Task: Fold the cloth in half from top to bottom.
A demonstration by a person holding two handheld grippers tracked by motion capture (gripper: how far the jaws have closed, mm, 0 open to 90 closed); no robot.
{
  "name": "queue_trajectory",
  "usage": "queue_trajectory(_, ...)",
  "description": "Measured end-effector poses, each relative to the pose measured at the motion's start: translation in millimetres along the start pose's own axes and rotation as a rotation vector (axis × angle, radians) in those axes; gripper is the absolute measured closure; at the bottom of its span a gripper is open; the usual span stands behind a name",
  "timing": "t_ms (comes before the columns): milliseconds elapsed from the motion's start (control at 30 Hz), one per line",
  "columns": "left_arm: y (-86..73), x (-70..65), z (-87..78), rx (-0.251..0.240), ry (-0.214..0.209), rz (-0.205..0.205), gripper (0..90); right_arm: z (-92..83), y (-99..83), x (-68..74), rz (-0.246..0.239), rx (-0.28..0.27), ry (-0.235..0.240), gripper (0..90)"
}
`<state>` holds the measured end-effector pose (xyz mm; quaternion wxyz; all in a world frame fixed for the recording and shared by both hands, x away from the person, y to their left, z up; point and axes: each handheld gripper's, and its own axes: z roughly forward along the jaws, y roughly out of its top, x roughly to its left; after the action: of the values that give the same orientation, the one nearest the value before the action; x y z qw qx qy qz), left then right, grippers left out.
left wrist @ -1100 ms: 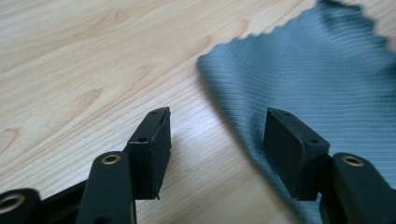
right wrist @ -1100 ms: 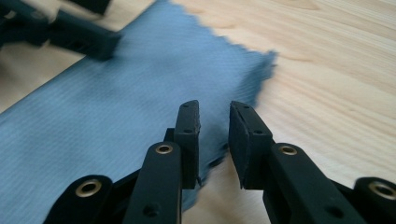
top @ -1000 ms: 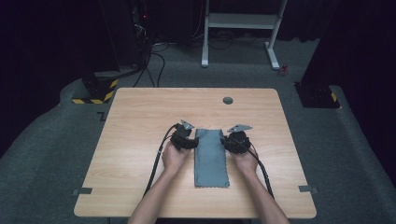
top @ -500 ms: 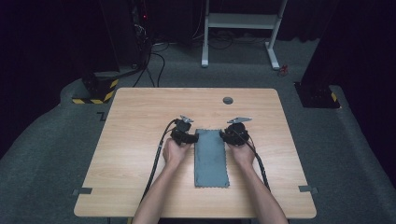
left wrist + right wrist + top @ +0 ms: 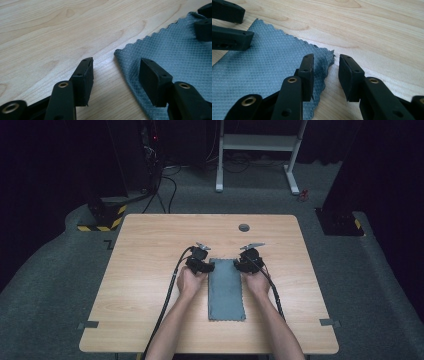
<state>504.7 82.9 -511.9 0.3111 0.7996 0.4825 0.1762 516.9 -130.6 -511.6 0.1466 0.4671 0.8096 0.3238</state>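
A grey-blue waffle-weave cloth (image 5: 226,290) lies flat as a long strip in the middle of the wooden table (image 5: 150,250). My left gripper (image 5: 200,263) is at its far left corner, my right gripper (image 5: 248,262) at its far right corner. In the left gripper view the cloth (image 5: 175,57) has its corner between the open jaws of the left gripper (image 5: 117,65), which have just been closing. In the right gripper view the right gripper (image 5: 325,58), whose jaws have just been opening, straddles the slightly ruffled corner of the cloth (image 5: 262,57). No pad presses on it.
A round cable hole (image 5: 243,227) sits near the table's far edge. Black cables (image 5: 167,305) trail from both grippers toward the person. A white desk frame (image 5: 260,142) and a yellow-black striped base (image 5: 102,222) stand on the floor beyond the table.
My right gripper has shifted a little inward and away from the person, onto the cloth's far right corner. The left gripper has hardly moved. The cloth lies as before.
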Motion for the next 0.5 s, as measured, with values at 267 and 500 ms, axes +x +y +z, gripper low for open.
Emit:
queue_trajectory(267, 0.3, -1.1, 0.1, -0.007, -0.026, 0.014, 59.5, 2.4, 3.3, 4.8, -0.053, 0.018, 0.016, 85.2)
queue_trajectory(500, 4.5, -3.1, 1.6, 0.006, -0.064, 0.030, 76.6, 2.3, 4.5, 4.8, -0.073, 0.028, 0.028, 88.9)
